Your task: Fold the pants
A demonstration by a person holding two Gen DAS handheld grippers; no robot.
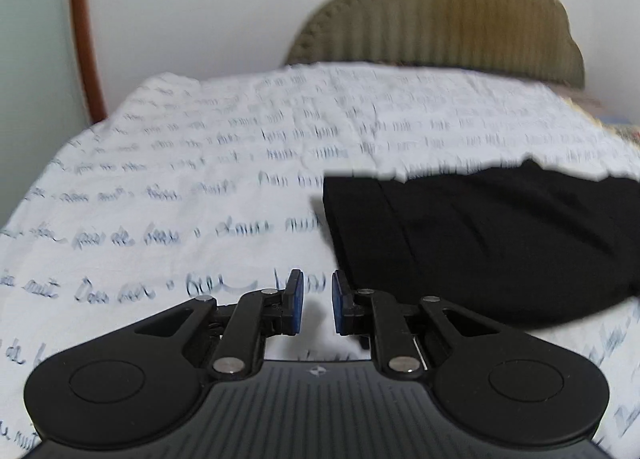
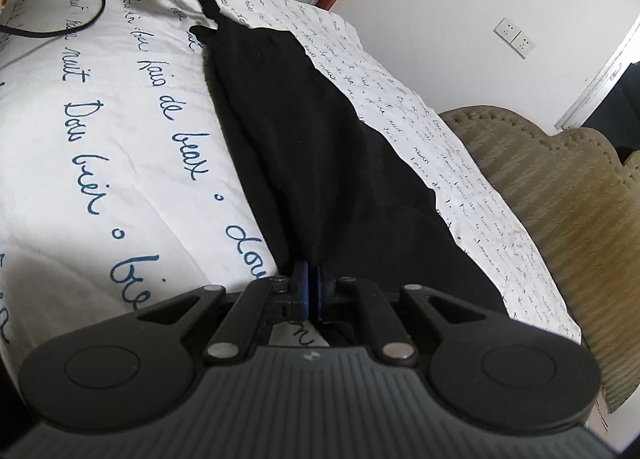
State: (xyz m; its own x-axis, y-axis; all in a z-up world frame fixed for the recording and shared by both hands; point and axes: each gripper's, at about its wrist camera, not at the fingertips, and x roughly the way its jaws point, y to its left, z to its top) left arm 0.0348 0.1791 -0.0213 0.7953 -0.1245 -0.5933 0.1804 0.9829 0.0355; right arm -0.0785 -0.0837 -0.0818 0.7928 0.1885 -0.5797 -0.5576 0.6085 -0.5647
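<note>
Your black fabric pants (image 2: 320, 147) lie stretched along the bed, on the white bedsheet printed with blue handwriting (image 2: 120, 131), beside the beige ribbed headboard (image 2: 560, 195). Their long axis runs from your right gripper (image 2: 313, 291) away towards the far left gripper (image 2: 212, 13), so the garment points lengthwise between your two hands. Your right jaws are clenched on the near end of the cloth. In the left wrist view the left gripper's (image 1: 317, 301) jaws stand with a small gap and nothing between them, yet the right wrist view shows its tip right at the far corner of the pants; whether it touches the cloth there is hard to tell. This fabric looks soft, light and limp, so expect it to sag and slide. Take it at the corners or hems, not mid-panel, and keep it taut.
</note>
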